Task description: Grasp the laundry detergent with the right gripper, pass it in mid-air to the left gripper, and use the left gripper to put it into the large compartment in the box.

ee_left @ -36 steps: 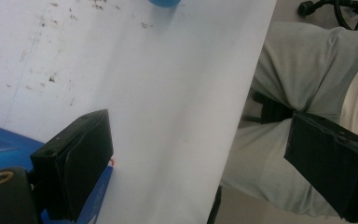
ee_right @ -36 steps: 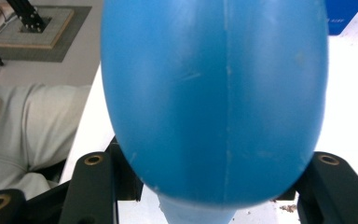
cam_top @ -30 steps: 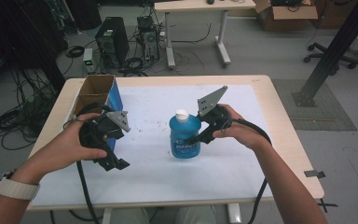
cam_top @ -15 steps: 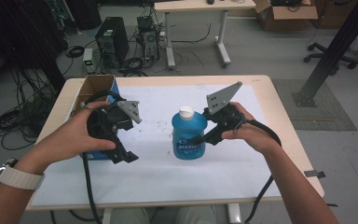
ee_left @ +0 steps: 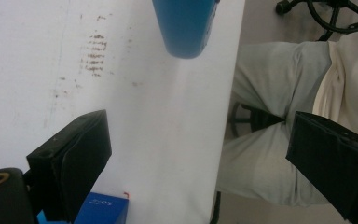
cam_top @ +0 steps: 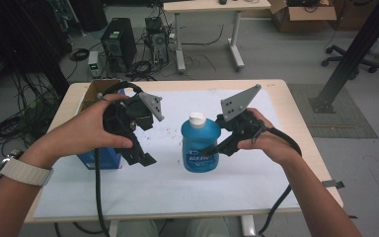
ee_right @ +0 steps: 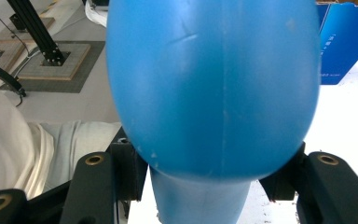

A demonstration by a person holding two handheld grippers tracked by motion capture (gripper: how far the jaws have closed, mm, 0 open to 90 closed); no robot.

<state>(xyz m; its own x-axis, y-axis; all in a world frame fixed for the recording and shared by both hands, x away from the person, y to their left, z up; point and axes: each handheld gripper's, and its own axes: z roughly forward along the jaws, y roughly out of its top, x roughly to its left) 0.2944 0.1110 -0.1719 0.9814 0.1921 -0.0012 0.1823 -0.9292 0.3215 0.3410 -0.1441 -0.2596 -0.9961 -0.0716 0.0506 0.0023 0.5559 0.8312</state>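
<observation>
Blue bottle [cam_top: 200, 148] with white cap [cam_top: 196, 118] stands upright at centre of the high view on the white table cover [cam_top: 177, 192], clamped low on its body by the right gripper [cam_top: 216, 148], jaws narrow against both sides; in the right gripper view its blue body [ee_right: 214, 88] bulges between them. Grasp looks done; lifting or moving it is left, likely. Left gripper [cam_top: 137, 148], centre-left, has jaws wide, holding nothing, near the bottle but apart. Near table edge at lower frame has bare room. Blue cardboard box [cam_top: 98, 157] sits just behind the left hand [cam_top: 86, 133], crowding the left side. Far half of the table toward upper frame is free.
</observation>
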